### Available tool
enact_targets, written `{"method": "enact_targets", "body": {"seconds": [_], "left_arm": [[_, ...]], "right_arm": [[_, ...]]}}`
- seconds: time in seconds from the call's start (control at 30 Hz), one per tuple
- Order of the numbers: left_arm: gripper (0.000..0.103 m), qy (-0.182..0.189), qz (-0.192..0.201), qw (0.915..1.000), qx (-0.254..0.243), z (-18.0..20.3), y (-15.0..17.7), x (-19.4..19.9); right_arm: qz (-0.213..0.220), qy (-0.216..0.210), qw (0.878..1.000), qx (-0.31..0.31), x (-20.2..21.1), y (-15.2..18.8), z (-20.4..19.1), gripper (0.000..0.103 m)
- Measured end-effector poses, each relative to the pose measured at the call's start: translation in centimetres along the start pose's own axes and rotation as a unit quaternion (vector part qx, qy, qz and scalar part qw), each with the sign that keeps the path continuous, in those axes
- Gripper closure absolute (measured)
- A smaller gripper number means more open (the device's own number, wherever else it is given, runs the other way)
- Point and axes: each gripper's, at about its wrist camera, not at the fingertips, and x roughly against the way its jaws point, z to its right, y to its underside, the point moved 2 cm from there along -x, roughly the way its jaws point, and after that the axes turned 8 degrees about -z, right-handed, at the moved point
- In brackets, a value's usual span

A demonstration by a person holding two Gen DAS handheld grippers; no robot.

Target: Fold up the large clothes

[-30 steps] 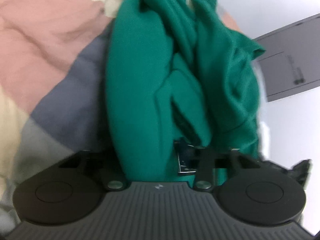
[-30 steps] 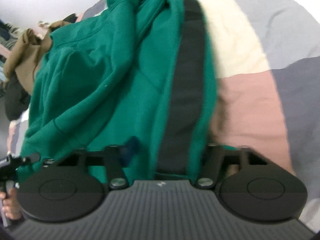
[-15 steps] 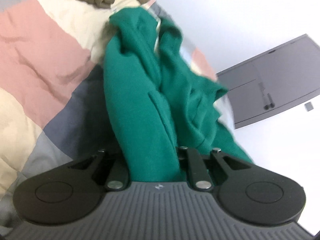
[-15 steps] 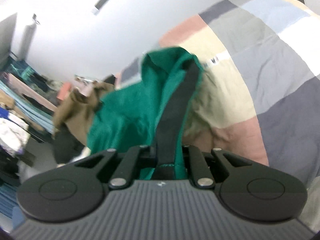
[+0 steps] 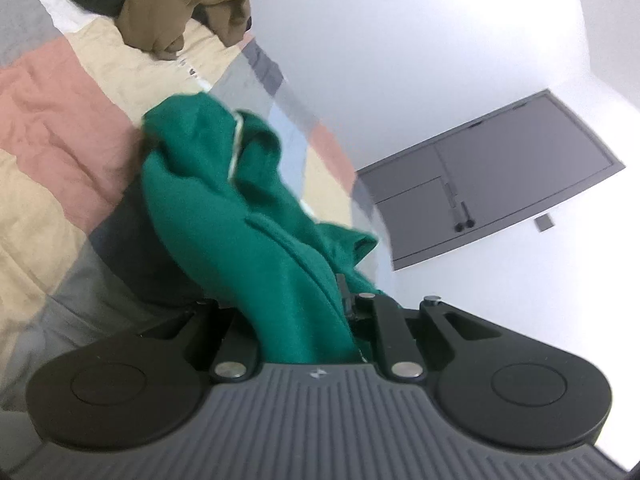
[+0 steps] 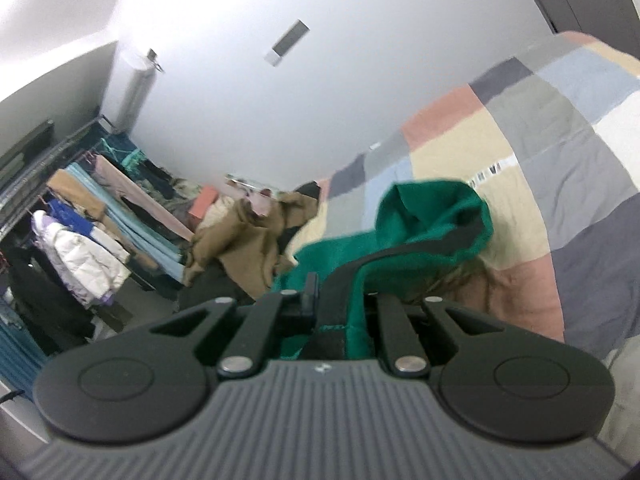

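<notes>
Gripping the green garment (image 5: 256,216), the left gripper (image 5: 308,320) has its jaws drawn in tight on a thick bunch of the cloth. Right gripper (image 6: 336,312) likewise clamped on the garment's black-trimmed edge (image 6: 400,252). Garment hangs in bunched folds from both grippers down toward the patchwork quilt (image 5: 60,128); whether its far end touches the quilt, cannot tell. Brown clothes (image 6: 244,240) heaped at the quilt's far edge. Clothes rack (image 6: 80,208) beyond, grey door (image 5: 500,184) in the wall
</notes>
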Motion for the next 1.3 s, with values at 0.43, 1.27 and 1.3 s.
{"method": "enact_targets", "body": {"seconds": [0.43, 1.27, 1.3], "left_arm": [[0.087, -0.086, 0.058, 0.9945, -0.003, 4.7, -11.2, -6.6], [0.085, -0.102, 0.025, 0.9934, -0.045, -12.4, -27.4, -29.0], [0.085, -0.100, 0.024, 0.9938, -0.042, -12.6, -27.4, -29.2]], "right_arm": [[0.045, 0.066, 0.990, -0.114, -7.6, -9.0, 4.6, 0.091], [0.007, 0.153, 0.981, -0.118, -34.1, -14.8, 22.9, 0.091], [0.004, 0.152, 0.981, -0.124, -34.4, -14.6, 23.3, 0.091]]}}
